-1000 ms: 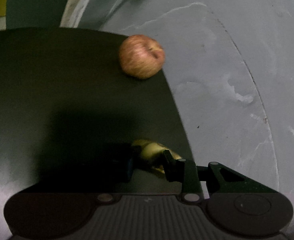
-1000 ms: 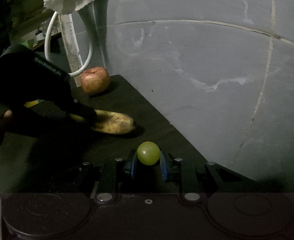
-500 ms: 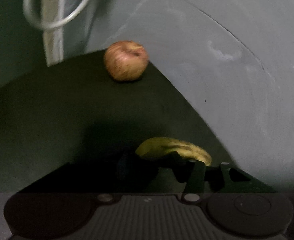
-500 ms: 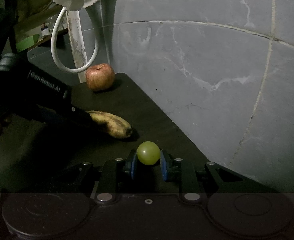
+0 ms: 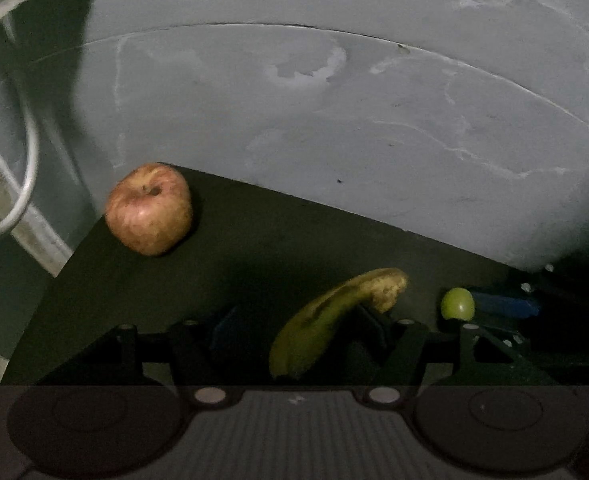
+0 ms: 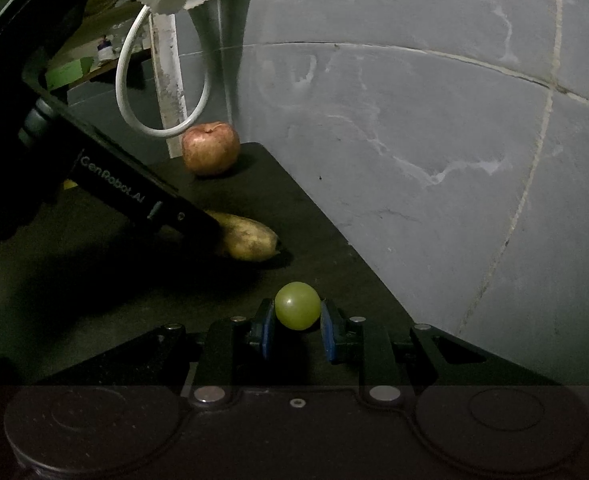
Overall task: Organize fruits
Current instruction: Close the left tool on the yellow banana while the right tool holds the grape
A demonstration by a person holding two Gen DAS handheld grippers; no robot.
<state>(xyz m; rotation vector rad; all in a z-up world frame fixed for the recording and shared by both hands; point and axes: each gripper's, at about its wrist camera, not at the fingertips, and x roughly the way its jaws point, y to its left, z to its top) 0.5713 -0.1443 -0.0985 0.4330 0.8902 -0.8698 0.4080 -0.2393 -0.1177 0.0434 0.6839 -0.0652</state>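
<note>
R gripper (image 6: 297, 330) pinches a smooth round green grape (image 6: 297, 305) between 2 blue pads. L gripper (image 5: 294, 336) is spread wide; curved, brown-speckled banana (image 5: 334, 316) lies on matte black mat (image 5: 254, 248) between its fingers. Mottled red apple (image 5: 149, 209) at 10 o'clock, by far corner.

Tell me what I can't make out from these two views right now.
- Left gripper grip: in the left wrist view the jaws look wide, the banana against one; contact is too dark. In the right wrist view its body covers the banana's near end.
- Grape underside: the right gripper hides whether it rests on the table.
</note>
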